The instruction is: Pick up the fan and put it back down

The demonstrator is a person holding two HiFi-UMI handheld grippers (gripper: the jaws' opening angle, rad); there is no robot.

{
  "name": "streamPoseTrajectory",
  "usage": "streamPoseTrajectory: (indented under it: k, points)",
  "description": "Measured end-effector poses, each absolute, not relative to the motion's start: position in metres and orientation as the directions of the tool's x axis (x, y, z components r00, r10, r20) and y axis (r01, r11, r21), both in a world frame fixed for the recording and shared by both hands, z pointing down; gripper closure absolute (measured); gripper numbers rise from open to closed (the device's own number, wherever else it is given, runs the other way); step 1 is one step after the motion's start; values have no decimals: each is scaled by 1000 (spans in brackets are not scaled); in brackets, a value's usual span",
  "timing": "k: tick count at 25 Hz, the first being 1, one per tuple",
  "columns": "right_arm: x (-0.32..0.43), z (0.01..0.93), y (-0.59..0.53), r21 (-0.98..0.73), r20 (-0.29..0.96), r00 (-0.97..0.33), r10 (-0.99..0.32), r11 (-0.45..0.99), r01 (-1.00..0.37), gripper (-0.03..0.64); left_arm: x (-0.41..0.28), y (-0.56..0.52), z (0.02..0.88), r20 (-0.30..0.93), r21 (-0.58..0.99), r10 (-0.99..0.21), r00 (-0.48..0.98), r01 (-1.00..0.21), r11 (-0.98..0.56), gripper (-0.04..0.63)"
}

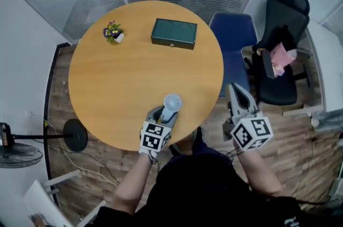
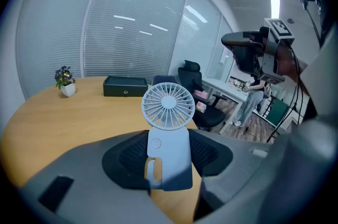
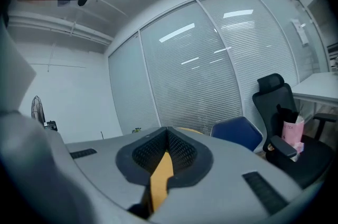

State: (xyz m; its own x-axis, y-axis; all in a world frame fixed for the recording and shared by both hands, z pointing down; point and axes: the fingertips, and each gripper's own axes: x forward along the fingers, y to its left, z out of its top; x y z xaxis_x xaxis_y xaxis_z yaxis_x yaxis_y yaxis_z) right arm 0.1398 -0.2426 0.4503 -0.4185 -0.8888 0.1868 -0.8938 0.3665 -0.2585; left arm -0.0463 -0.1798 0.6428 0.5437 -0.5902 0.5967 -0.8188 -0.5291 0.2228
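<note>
Fan point(image 2: 168, 106) tight in left tool point(image 2: 169, 146): left gripper view.

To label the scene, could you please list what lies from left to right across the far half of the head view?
Potted plant, dark green box, blue chair, black office chair.

Fan point(image 2: 168, 133) matt plastic; table point(image 1: 118, 81) smooth wood (slight sheen).
</note>
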Motion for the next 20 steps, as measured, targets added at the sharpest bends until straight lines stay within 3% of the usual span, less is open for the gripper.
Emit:
streamPoseTrajectory:
  k: [20]
  points:
    - [209, 470, -205, -259, 245, -243, -939, 178, -949, 611, 29, -194, 750, 818, 71, -305, 489, -611, -789, 380]
